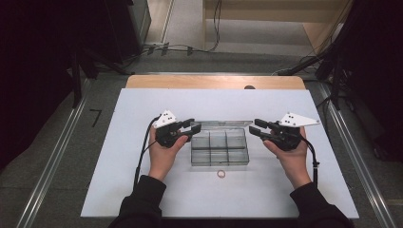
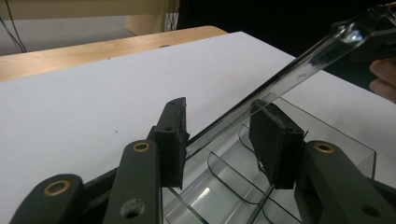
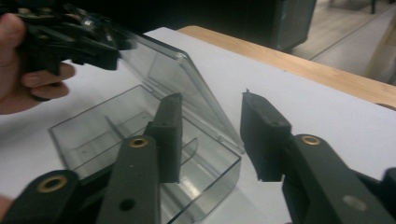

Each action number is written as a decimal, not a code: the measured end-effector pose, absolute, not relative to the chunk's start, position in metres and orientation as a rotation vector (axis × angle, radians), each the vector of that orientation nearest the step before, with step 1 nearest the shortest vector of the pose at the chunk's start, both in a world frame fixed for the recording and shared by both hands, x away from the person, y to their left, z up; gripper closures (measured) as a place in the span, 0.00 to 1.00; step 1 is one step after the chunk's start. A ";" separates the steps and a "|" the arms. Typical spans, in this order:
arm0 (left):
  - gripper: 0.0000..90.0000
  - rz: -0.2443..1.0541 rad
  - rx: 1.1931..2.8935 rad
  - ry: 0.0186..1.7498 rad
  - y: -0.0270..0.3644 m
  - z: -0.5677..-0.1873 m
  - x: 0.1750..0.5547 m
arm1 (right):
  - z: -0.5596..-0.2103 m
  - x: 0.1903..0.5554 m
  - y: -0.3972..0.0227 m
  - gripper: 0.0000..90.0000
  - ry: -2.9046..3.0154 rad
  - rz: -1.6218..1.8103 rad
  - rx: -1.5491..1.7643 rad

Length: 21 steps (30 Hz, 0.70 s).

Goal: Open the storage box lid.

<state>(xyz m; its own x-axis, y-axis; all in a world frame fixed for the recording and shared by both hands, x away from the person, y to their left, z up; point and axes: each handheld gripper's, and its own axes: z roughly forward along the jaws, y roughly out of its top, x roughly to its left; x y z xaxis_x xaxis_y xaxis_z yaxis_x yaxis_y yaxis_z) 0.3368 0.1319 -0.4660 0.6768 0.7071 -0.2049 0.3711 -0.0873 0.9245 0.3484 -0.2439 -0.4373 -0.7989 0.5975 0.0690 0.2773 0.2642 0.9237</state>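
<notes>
High view. A clear plastic compartment box stands near the middle of the white desk, its lid raised toward the far edge. The box is transparent, divided into six cells in two rows, and carries no readable label or writing. A small ring lies on the desk just beside the box's near wall. The left tongs reach to the lid's left end; the right tongs stand just beside the lid's right end. Bare desk lies open on all sides of the box, widest toward the near corners; a strip of wooden top shows past the far edge.

Left gripper view. The left tongs are partly parted, with the lid's edge running between the pads; whether both pads press on it cannot be told. The curved cell dividers show below. No writing is legible.

Right gripper view. The right tongs are released, the jaws parted above the box's corner and grasping nothing. The tilted lid rises behind, its far end at the left tongs in the other hand.
</notes>
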 end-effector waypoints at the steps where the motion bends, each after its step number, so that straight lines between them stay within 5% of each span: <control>1: 0.63 0.351 1.703 0.881 0.132 -0.466 0.337 | -0.439 0.351 -0.242 0.60 2.247 1.546 0.809; 9: 0.67 0.315 1.675 0.910 0.136 -0.471 0.343 | -0.451 0.372 -0.227 0.50 2.286 1.534 0.861; 21: 0.66 0.313 1.670 0.915 0.134 -0.473 0.344 | -0.450 0.377 -0.216 0.65 2.314 1.543 0.912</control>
